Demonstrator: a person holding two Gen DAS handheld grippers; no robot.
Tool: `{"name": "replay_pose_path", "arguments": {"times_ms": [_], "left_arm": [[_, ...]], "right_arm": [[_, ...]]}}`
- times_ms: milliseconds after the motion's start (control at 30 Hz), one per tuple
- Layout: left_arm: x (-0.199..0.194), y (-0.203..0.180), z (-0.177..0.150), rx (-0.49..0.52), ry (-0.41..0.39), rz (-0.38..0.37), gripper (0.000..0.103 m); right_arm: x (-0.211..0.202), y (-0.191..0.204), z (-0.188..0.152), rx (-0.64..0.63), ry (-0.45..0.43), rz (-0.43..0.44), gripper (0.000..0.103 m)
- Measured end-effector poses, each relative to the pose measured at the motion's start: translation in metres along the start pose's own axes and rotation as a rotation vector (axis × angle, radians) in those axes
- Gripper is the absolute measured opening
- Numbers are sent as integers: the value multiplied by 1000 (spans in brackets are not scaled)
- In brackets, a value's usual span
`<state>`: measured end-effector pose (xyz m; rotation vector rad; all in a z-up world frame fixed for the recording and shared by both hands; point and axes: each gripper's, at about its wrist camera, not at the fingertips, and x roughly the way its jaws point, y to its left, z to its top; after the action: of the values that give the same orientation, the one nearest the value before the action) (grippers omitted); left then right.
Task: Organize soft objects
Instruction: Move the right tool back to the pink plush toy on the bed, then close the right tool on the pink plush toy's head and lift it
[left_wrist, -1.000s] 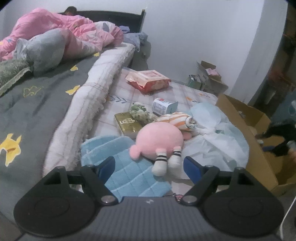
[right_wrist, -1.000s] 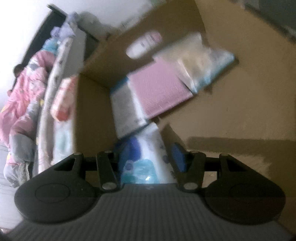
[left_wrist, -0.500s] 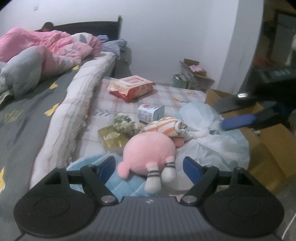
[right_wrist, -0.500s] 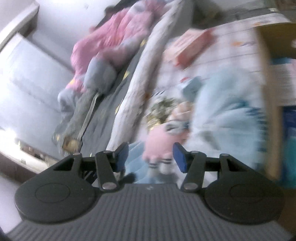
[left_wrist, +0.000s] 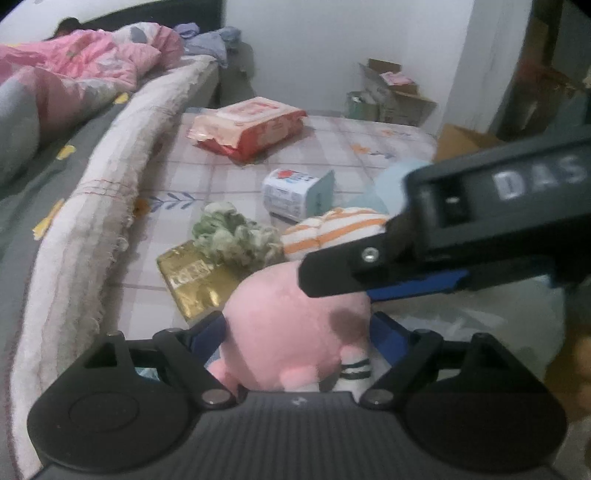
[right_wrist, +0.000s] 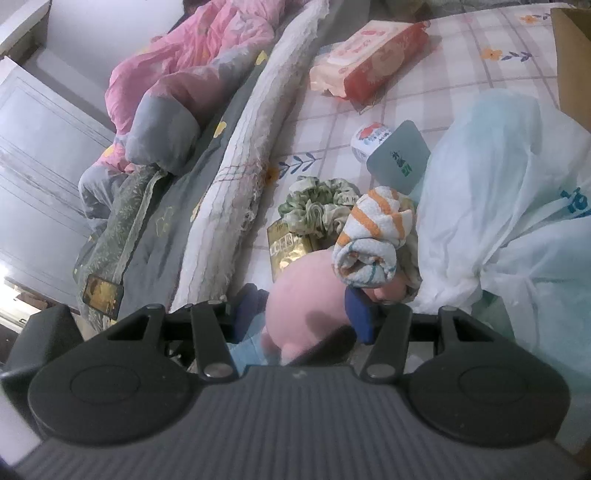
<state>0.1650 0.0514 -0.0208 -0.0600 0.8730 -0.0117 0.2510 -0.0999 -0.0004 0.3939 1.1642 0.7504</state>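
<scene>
Pink round plush toy (left_wrist: 291, 325) sits between both grippers' wide fingers (left_wrist: 208, 332); competing grabs could tug it apart.

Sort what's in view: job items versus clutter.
Job: round pink plush toy, rolled orange-striped white cloth, green fabric scrunchie.
Clutter: gold foil packet, red wipes pack, small white printed box, white plastic bag.
</scene>
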Motion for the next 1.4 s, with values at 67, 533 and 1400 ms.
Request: {"name": "replay_pose_path", "arguments": {"times_ms": [67, 533, 1400], "left_arm": [[0, 2, 2, -13, -6, 1, 81], [-57, 49, -11, -274, -128, -166, 74], [-92, 48, -77, -367, -200, -277, 78]], "right_arm": [[-2, -2, 0, 8, -6, 10, 52], [-24, -13, -5, 183, -21, 239, 54], [-43, 16, -37, 30, 66, 95, 36]]}}
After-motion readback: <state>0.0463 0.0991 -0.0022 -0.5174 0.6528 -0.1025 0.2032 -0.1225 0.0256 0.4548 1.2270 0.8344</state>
